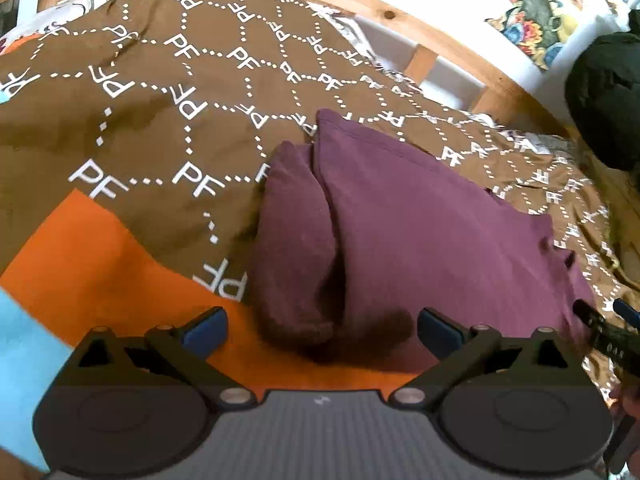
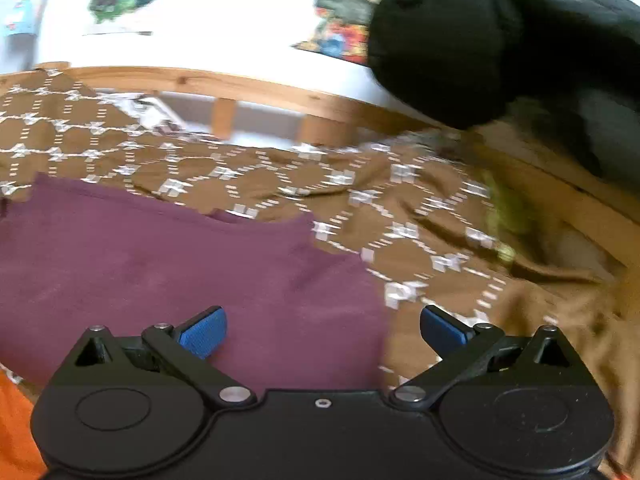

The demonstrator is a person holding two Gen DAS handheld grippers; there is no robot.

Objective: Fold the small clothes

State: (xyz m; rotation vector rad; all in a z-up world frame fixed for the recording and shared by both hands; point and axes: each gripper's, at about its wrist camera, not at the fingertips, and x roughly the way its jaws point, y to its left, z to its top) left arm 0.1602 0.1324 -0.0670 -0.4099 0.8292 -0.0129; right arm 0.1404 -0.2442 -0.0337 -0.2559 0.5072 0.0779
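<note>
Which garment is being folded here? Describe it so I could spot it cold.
On the brown bedspread with white PF lettering, before the wooden bed rail, lies a maroon garment. It is the only plain, unpatterned cloth there, with one side doubled over.

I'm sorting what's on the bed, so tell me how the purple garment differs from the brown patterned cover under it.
The purple garment is plain, while the brown cover carries white dotted diamonds and PF letters. The garment is small and folded over on itself at one side; the cover spreads far wider beneath it, rumpled at the right. Both are soft cloth lying on the bed.
</note>
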